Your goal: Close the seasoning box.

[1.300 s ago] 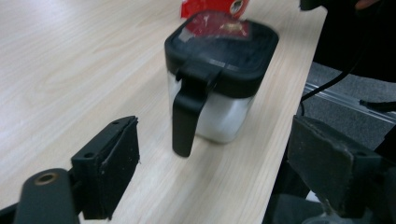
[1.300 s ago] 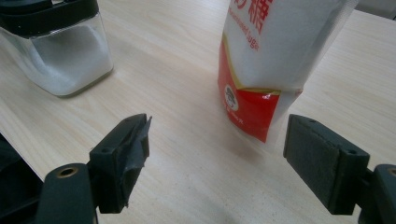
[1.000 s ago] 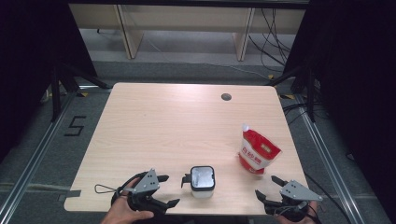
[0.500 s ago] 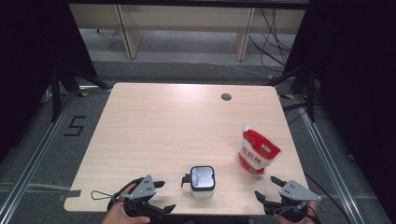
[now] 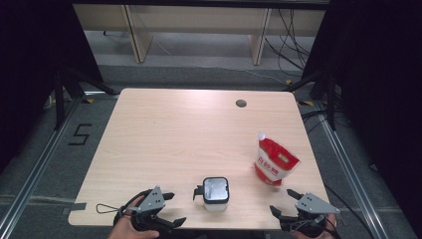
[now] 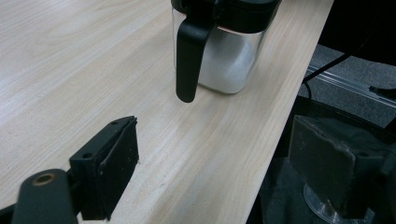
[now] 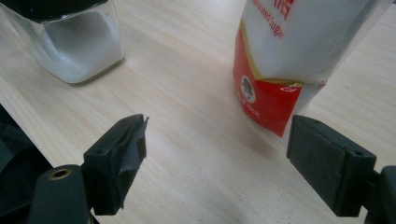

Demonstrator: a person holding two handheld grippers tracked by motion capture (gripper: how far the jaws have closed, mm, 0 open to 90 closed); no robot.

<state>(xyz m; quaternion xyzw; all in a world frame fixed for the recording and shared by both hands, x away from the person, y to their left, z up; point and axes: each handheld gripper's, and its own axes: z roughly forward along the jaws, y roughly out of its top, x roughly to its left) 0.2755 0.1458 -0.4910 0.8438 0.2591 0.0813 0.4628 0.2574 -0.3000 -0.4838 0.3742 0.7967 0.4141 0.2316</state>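
A rectangular desk point(image 5: 164, 134) of pale wood-grain laminate has a small round dark hole point(image 5: 241, 103) near its far edge. Close to the near edge stands a clear square jar with a black lid and handle point(image 5: 215, 193), holding white granules. To its right, apart, stands a red-and-white spouted pouch point(image 5: 273, 162).

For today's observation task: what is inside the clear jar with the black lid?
The jar holds white granules, probably sugar, filling much of it. The black lid covers the top, so the surface of the granules is hidden.
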